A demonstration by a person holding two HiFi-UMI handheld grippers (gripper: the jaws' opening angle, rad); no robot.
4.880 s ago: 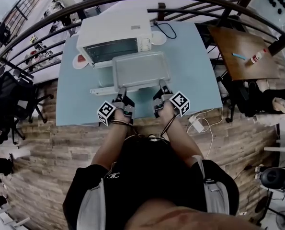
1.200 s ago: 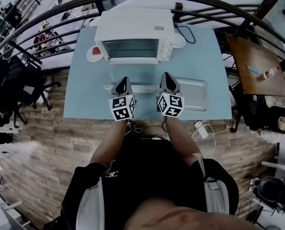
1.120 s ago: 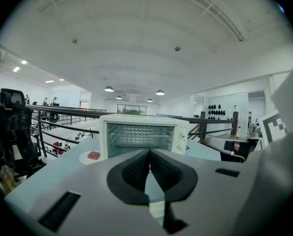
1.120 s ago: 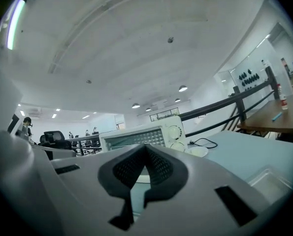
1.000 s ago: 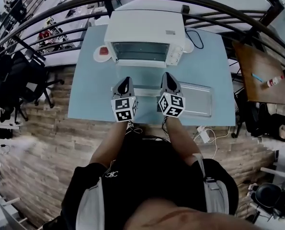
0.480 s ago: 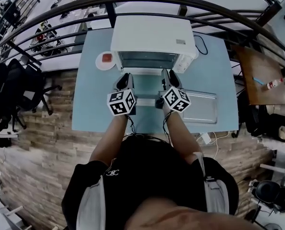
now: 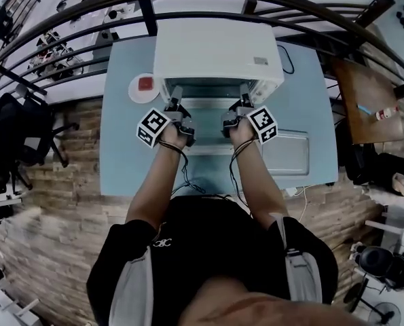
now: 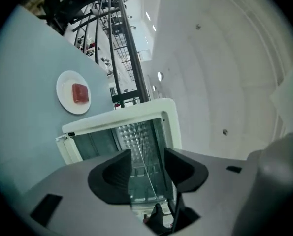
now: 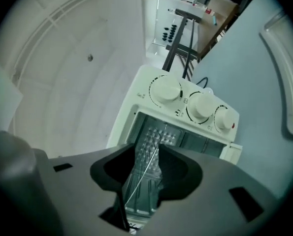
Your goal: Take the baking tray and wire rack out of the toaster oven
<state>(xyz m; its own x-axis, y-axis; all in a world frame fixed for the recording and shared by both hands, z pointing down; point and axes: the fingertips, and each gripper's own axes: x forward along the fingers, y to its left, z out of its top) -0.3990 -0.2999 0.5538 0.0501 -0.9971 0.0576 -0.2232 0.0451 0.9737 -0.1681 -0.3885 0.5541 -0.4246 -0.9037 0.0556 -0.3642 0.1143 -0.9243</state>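
Note:
The white toaster oven stands at the back of the light blue table, its door folded down toward me. Both grippers point level into its mouth. My left gripper is at the mouth's left side and my right gripper at its right side. The wire rack shows edge-on as a thin line running through the gap of the left gripper. The same wire rack crosses the gap of the right gripper. Both pairs of jaws are opening, and no pad presses on the wire. The baking tray lies on the table to the right.
A white plate with a red piece on it sits left of the oven. The oven's three knobs are on its right side. A cable and power strip hang at the table's front right. A railing runs behind the table.
Both grippers moved from the table's front over the lowered door to the oven's mouth. They rolled onto their sides and their jaws went from shut to open.

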